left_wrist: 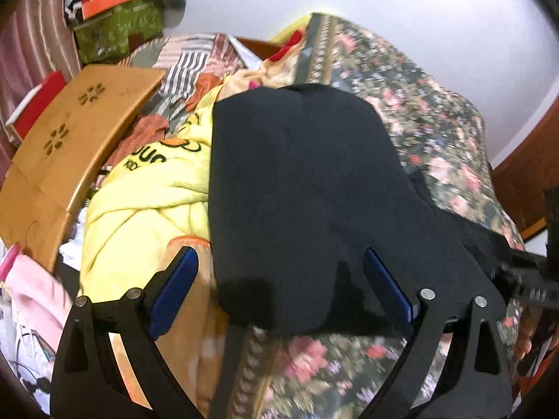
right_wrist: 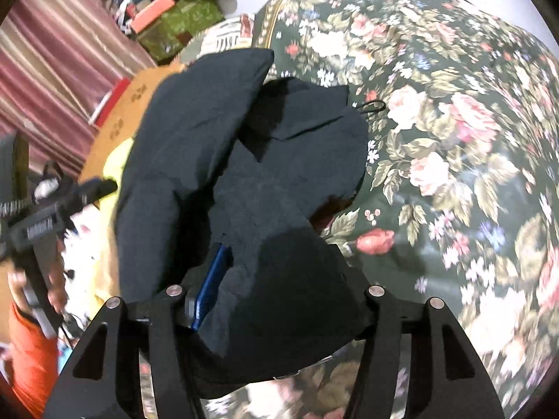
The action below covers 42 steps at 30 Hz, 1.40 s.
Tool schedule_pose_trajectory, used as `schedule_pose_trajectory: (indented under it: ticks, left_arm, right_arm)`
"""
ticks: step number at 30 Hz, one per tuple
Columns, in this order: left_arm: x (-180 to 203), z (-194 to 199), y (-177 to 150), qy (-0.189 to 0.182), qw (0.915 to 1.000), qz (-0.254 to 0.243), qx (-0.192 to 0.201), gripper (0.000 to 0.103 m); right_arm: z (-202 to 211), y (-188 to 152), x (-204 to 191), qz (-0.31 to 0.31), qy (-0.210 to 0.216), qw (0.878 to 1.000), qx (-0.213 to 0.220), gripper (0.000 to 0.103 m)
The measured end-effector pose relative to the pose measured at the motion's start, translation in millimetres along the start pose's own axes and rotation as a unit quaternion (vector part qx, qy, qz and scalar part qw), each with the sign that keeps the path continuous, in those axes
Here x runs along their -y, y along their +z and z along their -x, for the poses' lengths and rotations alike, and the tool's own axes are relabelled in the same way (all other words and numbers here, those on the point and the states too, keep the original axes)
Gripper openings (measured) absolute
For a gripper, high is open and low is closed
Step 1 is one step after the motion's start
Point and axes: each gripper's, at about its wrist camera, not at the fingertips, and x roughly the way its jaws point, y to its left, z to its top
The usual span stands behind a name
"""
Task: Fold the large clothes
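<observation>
A large black garment [left_wrist: 300, 188] lies on the floral bedspread [left_wrist: 412, 111]. In the left wrist view my left gripper [left_wrist: 281, 265] is open, its blue pads [left_wrist: 174, 289] wide apart over the garment's near edge, holding nothing. In the right wrist view the garment [right_wrist: 244, 160] is bunched and lifted, draped over my right gripper [right_wrist: 279, 272]. One blue pad [right_wrist: 213, 279] shows; the other finger is hidden under cloth. The jaws look closed on the black fabric. The right gripper also shows at the right edge of the left wrist view [left_wrist: 534, 279].
A yellow blanket [left_wrist: 146, 195] lies left of the garment. A wooden lap table [left_wrist: 66, 146] sits at the left. A green box [left_wrist: 118, 31] with clutter stands at the back left by a striped curtain [right_wrist: 52, 70]. The bedspread [right_wrist: 454, 139] spreads right.
</observation>
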Motion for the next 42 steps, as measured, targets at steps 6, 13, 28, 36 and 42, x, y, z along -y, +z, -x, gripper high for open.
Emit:
schedule_pose_trajectory:
  ticks: [6,13,28,36,42]
  left_arm:
    - [30.0,16.3,-17.4,0.009,0.9997,-0.018,0.015,0.096]
    - [29.6,-43.0,-21.7,0.016,0.9996,0.018,-0.015,0.096]
    - [38.0,-82.9,-28.7,0.083,0.996,-0.03,0.016,0.103]
    - [35.8,-44.0,-23.8,0.062,0.998,-0.001,0.014,0.091]
    - [56.5,65.5,-28.2,0.056,0.9916,-0.029,0.113,0.091]
  right_arm:
    - [5.0,5.1,-4.2,-0.033,0.011,0.999,0.006,0.054]
    - [-5.8,6.8,6.4,-0.046,-0.008,0.999,-0.013,0.055]
    - [-6.7,35.3,95.6,-0.158,0.045,0.986,0.025,0.056]
    - [64.0,9.0,32.6,-0.012,-0.029,0.997,0.074,0.056]
    - [141.3,-23.2,-27.2,0.061,-0.045,0.985,0.153,0.056]
